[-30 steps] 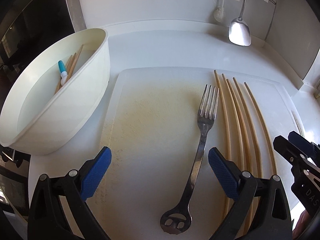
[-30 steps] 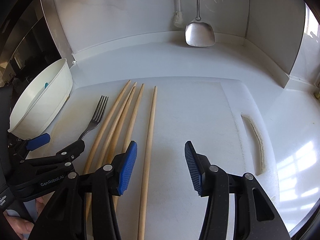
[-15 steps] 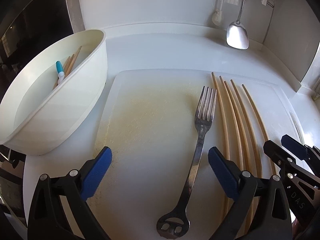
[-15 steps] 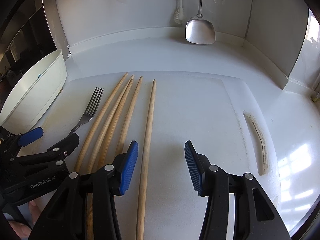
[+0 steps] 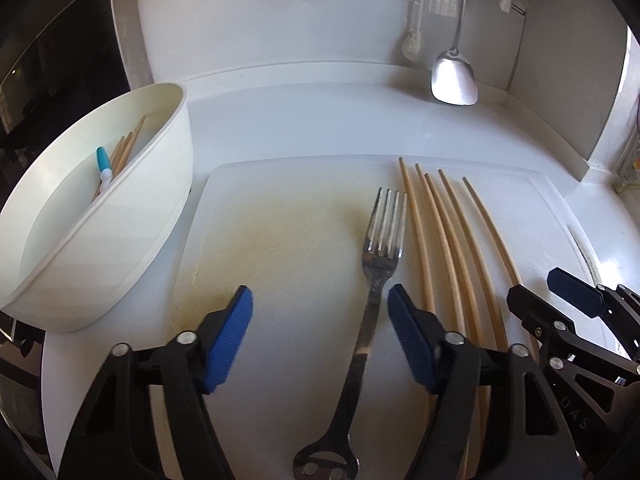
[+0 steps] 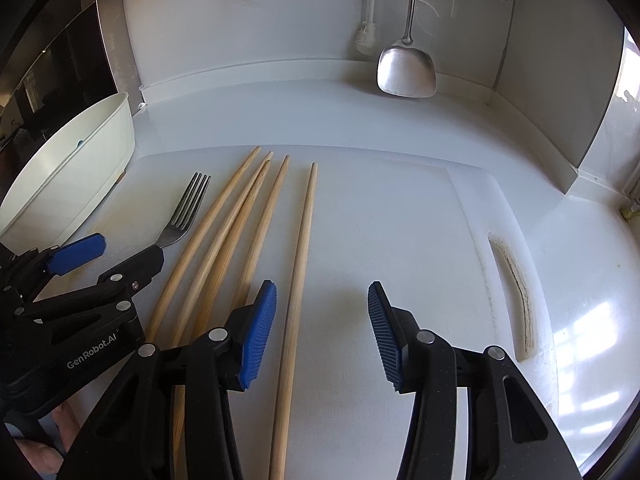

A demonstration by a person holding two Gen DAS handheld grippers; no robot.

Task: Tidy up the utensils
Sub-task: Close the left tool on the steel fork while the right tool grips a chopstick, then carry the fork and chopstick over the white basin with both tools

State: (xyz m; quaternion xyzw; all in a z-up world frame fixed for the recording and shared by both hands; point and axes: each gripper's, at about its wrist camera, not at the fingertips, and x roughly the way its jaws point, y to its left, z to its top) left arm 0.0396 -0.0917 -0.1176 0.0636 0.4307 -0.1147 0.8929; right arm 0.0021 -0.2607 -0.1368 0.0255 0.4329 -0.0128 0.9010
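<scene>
A: Fork (image 5: 378, 280) lies on the board (image 5: 280, 240) between the left gripper (image 5: 320, 320) pads, untouched; its jaws have just been closing.
B: Right gripper (image 6: 322, 320) is half open over one chopstick (image 6: 298, 280). Writing: "GenRobot.AI" and "DAS" on the grippers

Five chopsticks (image 6: 224, 236) on the board, one fork (image 5: 378, 264) (one bowl (image 5: 132, 240) too).
</scene>
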